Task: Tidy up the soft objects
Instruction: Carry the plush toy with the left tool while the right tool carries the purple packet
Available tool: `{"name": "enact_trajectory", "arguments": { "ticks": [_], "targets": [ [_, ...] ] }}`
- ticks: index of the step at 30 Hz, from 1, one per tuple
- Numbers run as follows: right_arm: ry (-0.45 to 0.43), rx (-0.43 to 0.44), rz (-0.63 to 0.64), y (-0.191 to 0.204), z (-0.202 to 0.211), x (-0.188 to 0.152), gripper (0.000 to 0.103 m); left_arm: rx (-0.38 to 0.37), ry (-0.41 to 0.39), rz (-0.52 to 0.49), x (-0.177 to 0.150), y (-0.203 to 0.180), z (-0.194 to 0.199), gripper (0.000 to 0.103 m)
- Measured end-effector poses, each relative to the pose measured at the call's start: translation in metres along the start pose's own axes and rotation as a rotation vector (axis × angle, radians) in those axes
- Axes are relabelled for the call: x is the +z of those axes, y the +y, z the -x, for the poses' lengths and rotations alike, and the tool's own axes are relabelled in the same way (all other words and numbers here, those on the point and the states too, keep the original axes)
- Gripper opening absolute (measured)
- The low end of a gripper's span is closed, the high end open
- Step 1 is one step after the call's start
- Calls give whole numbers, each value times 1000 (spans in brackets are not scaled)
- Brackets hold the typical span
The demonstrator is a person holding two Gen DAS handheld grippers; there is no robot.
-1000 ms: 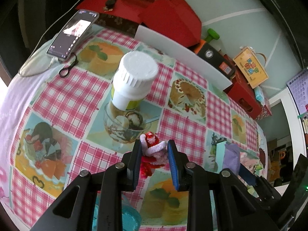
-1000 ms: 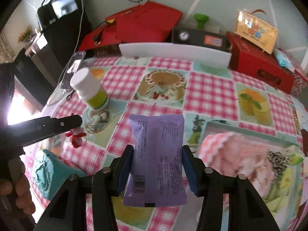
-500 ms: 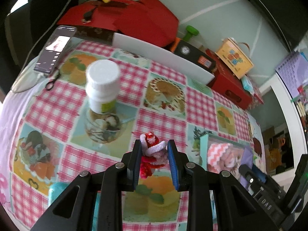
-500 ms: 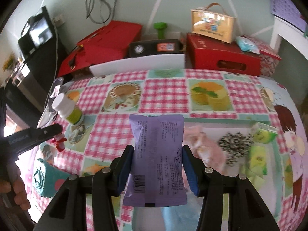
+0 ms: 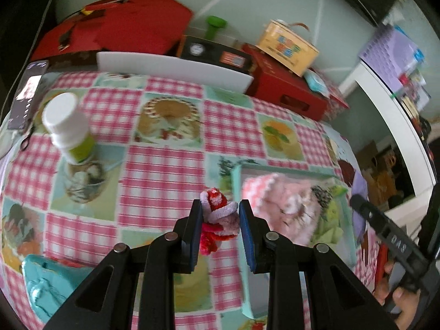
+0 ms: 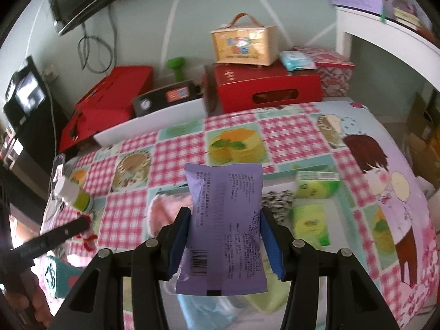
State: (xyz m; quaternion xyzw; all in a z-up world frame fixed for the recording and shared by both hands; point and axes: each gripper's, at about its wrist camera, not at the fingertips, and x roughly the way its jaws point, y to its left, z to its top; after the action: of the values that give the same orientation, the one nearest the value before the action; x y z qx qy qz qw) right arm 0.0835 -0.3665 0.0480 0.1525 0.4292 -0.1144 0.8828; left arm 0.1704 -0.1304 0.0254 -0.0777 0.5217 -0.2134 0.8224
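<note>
Both loads are in transit toward the teal tray (image 5: 236,181). The left gripper (image 5: 219,217) pinches a red-and-pink knitted toy (image 5: 218,211) just left of the tray; the right gripper (image 6: 225,236) clamps a purple packet (image 6: 224,220) over it (date reads roughly "2026/02", the rest too blurred). Next, lower and release inside.

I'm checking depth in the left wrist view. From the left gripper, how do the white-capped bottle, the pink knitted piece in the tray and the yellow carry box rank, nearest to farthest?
1. Pink knitted piece: in the tray, just right of the left gripper.
2. White-capped bottle: far left, mid-table.
3. Yellow carry box: beyond the table, on a red box.
</note>
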Motion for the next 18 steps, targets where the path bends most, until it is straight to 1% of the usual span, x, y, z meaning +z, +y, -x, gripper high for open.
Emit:
{"name": "enact_trajectory", "arguments": {
  "ticks": [5,9,13,18],
  "targets": [
    [-27,-37,-63,-28,10,4,55,-68,25,-71,-6,-32,-7,27],
    [-41,-42,-113,-49,16,5,55,-98,51,-120,-13,-53,-14,27],
    [-49,-64,-151,-65,21,5,55,-112,79,-159,-19,-69,-21,27],
    [-51,-81,-180,-79,23,5,55,-110,109,-198,-26,-84,-31,27]
  ]
}}
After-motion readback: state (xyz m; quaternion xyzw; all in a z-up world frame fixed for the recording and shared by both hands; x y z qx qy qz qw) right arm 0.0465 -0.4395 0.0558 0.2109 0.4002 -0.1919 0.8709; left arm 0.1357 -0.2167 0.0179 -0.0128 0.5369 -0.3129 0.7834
